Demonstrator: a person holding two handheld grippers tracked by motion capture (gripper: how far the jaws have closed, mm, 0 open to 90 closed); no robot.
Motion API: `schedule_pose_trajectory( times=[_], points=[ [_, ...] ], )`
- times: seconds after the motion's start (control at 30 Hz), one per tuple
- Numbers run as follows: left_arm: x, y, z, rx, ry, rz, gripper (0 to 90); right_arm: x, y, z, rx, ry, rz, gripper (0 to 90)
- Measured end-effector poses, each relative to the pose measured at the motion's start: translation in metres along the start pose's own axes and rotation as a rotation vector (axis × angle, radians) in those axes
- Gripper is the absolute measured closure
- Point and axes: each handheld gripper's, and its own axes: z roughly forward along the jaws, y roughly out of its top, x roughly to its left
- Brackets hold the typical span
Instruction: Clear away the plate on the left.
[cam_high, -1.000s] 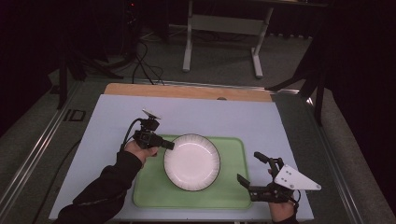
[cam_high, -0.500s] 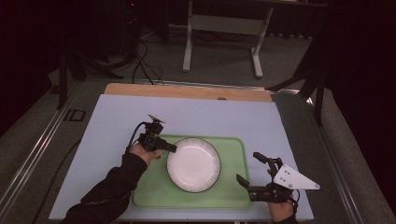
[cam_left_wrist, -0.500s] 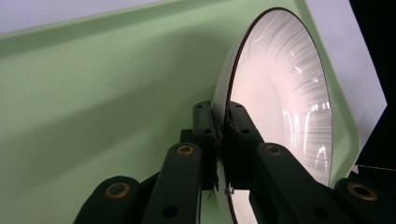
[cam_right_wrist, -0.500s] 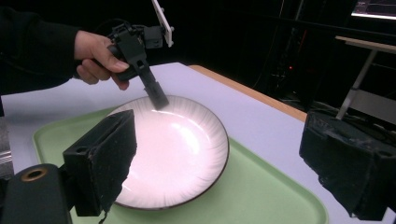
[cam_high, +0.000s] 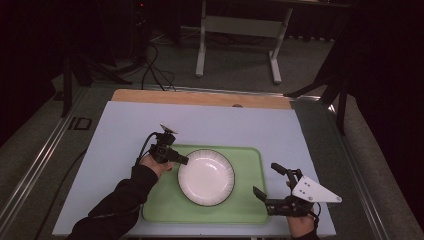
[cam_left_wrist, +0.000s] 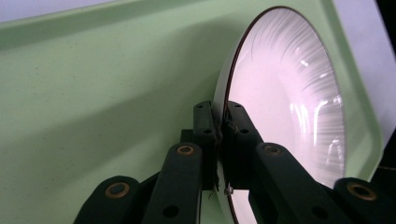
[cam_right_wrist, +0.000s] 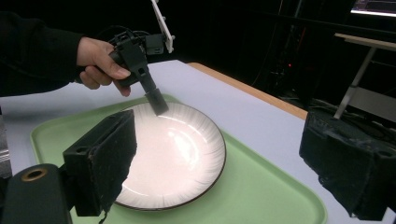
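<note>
A white ribbed plate with a dark rim (cam_high: 206, 177) lies about flat inside the green tray (cam_high: 250, 210). My left gripper (cam_high: 184, 161) reaches in from the tray's left side and is shut on the plate's left rim. In the left gripper view the two pads (cam_left_wrist: 219, 109) pinch the edge of the plate (cam_left_wrist: 285, 102) above the tray floor (cam_left_wrist: 93, 93). My right gripper (cam_high: 265, 178) stands open off the tray's right end, apart from the plate. The right gripper view looks between its own jaws (cam_right_wrist: 224, 158) at the plate (cam_right_wrist: 173, 154) and the left gripper (cam_right_wrist: 159, 106).
The tray sits on a pale blue table cover (cam_high: 130, 125), with a wooden strip (cam_high: 200, 97) along the far edge. Beyond the table stand a metal frame (cam_high: 237, 30) and floor cables (cam_high: 150, 65). Bare cover surrounds the tray to the left and behind it.
The left hand has sunk and shifted slightly toward the near right with the plate, which now lies lower and flatter in the tray. The right gripper has kept still.
</note>
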Motion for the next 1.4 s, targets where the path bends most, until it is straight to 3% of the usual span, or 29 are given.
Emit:
schedule_pose_trajectory(
  times=[0.17, 0.47, 0.6, 0.87, 1.0, 1.23, 1.4],
  points=[
    [0.003, 0.000, 0.004, -0.002, 0.011, 0.011, 85.9, 0.000, 0.000, 0.000, -0.003, 0.001, 0.001, 10.9],
    [0.015, -0.004, 0.015, 0.004, 0.005, -0.009, 85.2, 0.000, 0.000, 0.001, 0.002, 0.002, 0.005, 10.9],
    [0.012, -0.005, 0.014, -0.008, 0.020, 0.014, 81.9, 0.000, 0.000, 0.001, 0.008, 0.000, 0.007, 10.9],
    [-0.001, -0.002, -0.011, -0.078, 0.057, 0.072, 74.9, -0.001, -0.001, 0.002, 0.019, 0.000, 0.015, 10.8],
    [-0.008, -0.004, -0.023, -0.114, 0.052, 0.130, 69.8, -0.001, -0.001, 0.002, 0.021, -0.001, 0.015, 10.8],
    [-0.023, -0.006, -0.040, -0.150, 0.023, 0.192, 59.4, 0.000, -0.002, 0.004, 0.026, -0.002, 0.016, 10.8],
    [-0.033, -0.007, -0.046, -0.168, -0.005, 0.226, 35.1, 0.000, -0.002, 0.004, 0.028, -0.003, 0.016, 10.8]
  ],
)
